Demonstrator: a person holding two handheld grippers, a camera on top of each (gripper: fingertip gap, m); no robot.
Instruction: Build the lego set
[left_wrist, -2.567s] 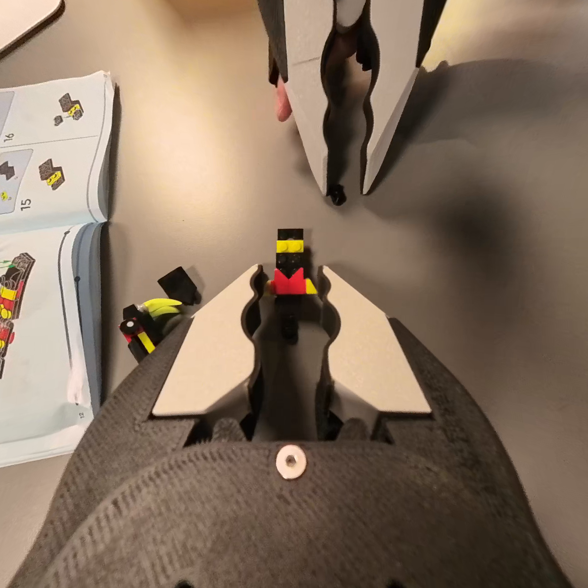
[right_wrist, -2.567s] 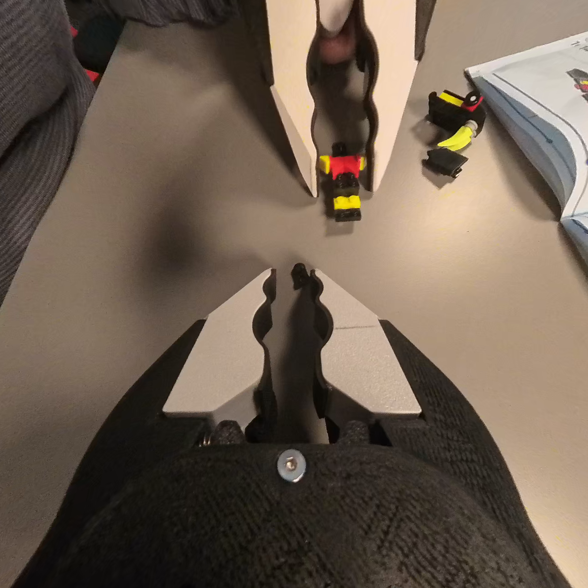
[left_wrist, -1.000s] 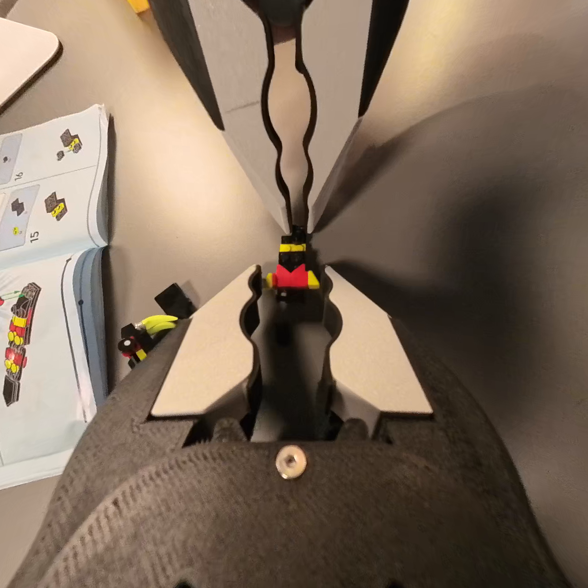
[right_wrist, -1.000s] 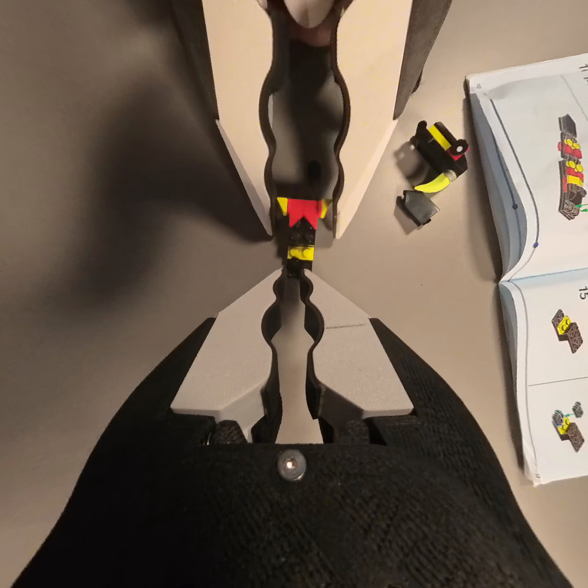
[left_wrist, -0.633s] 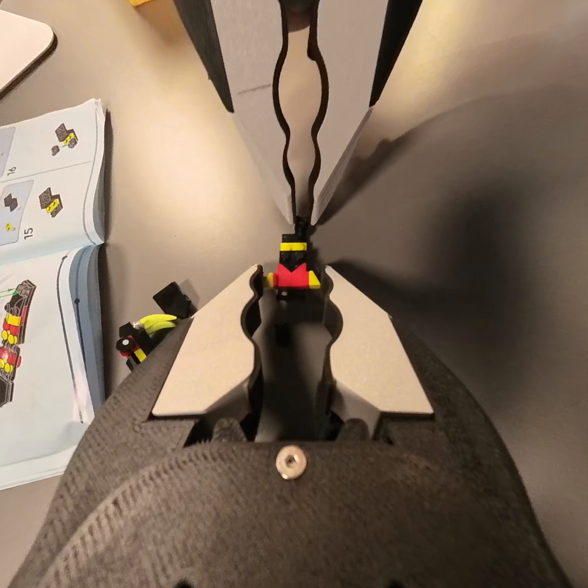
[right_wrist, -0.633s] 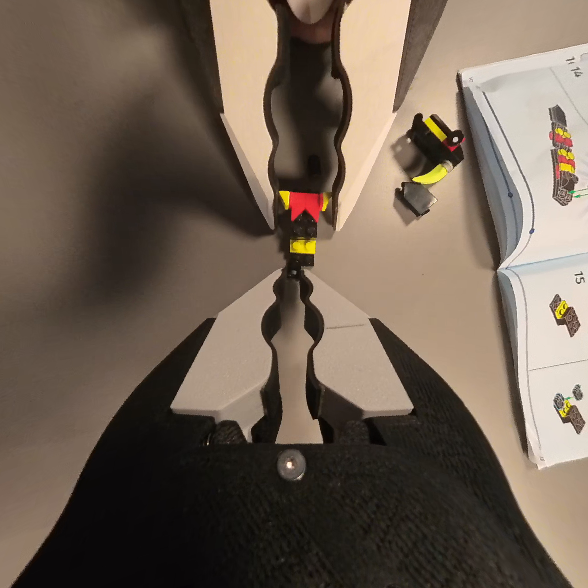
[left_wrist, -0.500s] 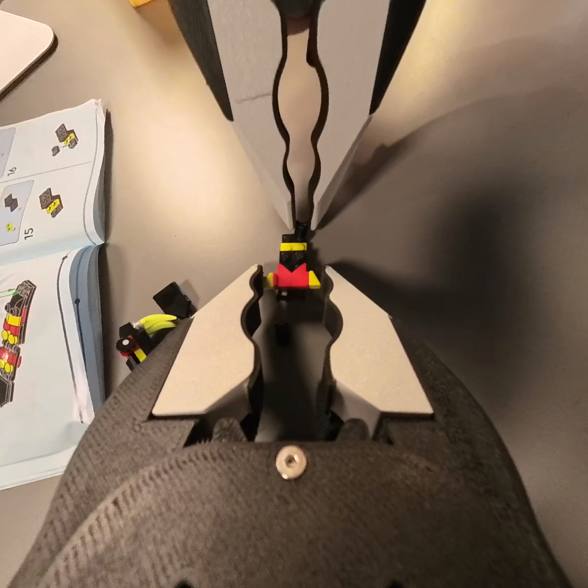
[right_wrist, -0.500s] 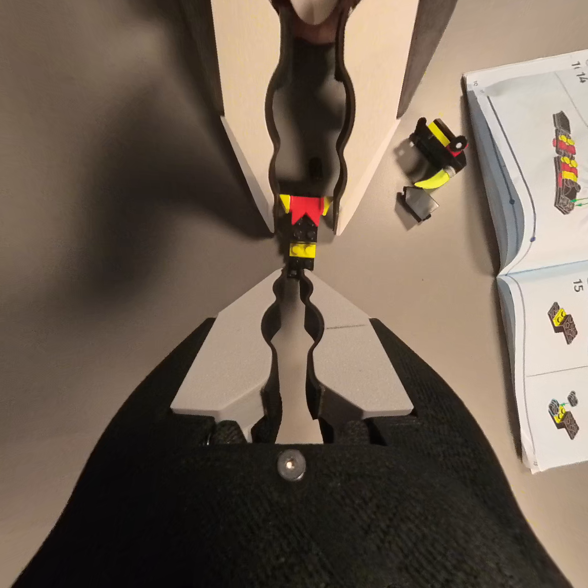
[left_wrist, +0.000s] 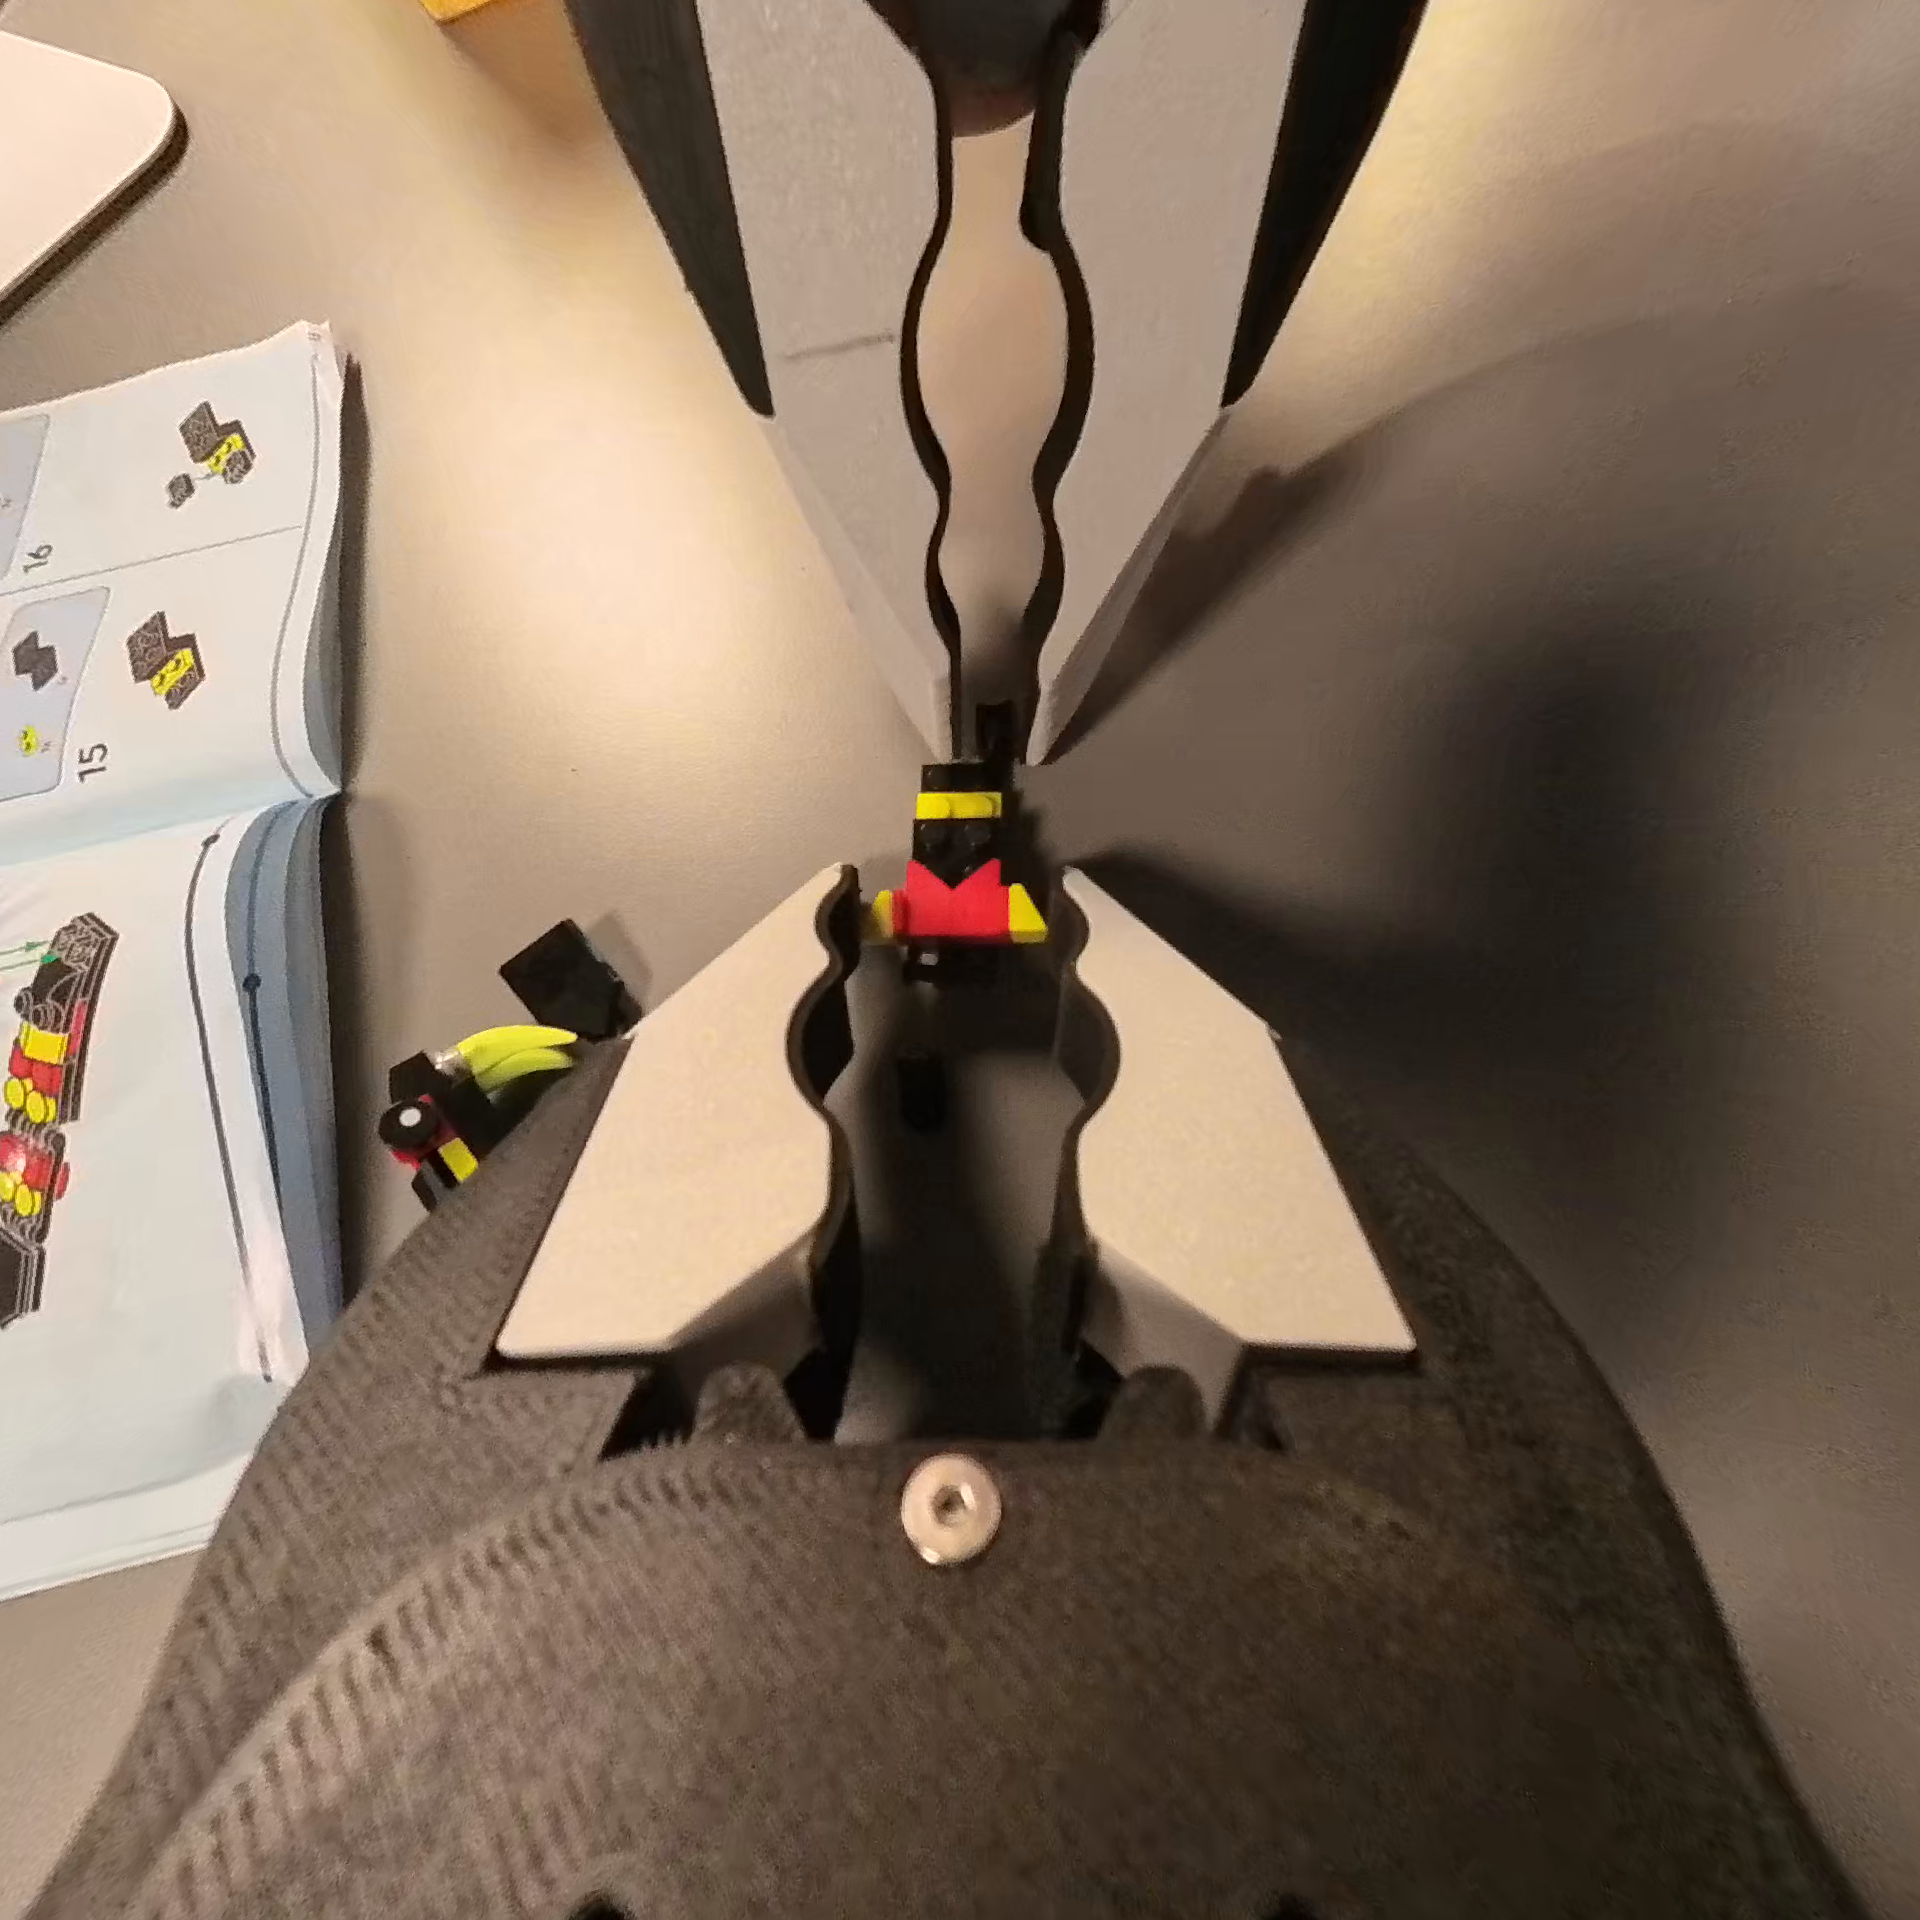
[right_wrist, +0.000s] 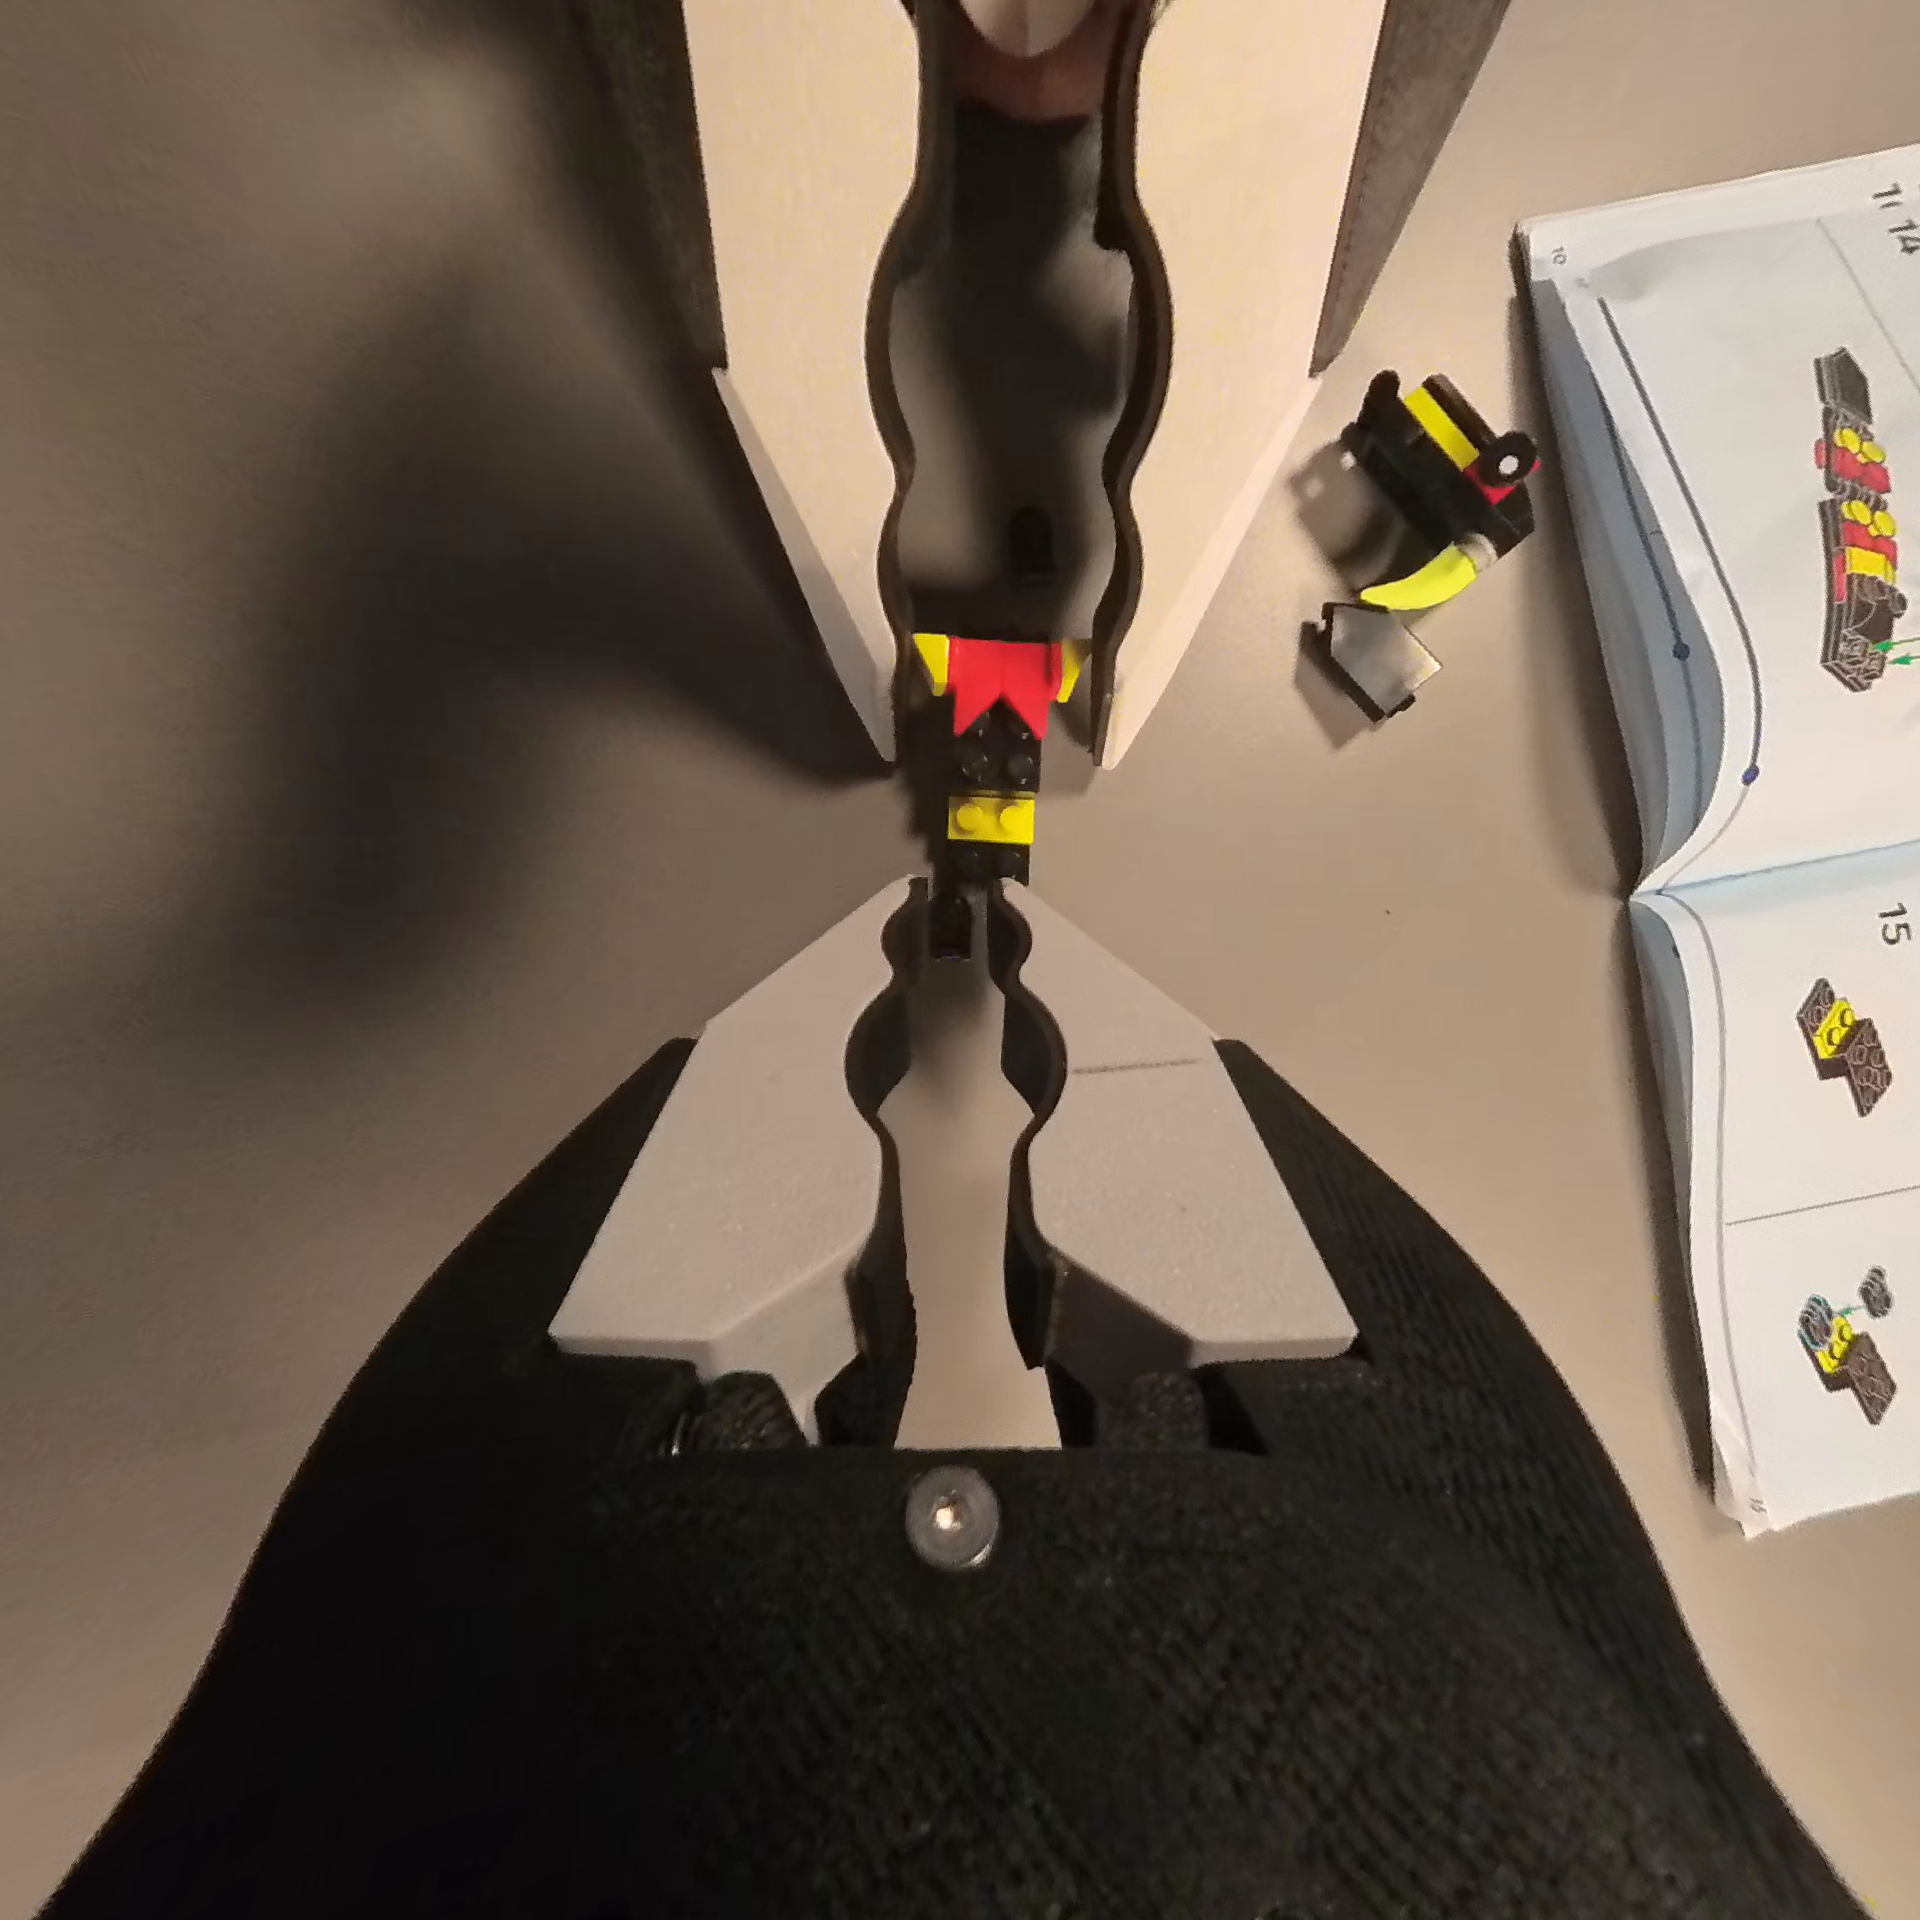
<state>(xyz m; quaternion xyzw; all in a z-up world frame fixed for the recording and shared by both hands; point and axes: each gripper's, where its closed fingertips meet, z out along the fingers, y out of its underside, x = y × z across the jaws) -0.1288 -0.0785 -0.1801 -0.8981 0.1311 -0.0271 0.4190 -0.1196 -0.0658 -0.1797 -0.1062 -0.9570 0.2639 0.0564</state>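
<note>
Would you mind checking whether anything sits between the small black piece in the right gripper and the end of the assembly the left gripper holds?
Nothing visible does. The small black piece, pinched in the right gripper, sits right at the black end of the assembly held by the left gripper.

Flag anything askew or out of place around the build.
Nothing stands out. The left gripper holds the lego assembly squarely, the right gripper brings a small black piece to its end, and the spare parts lie beside the booklet.
</note>
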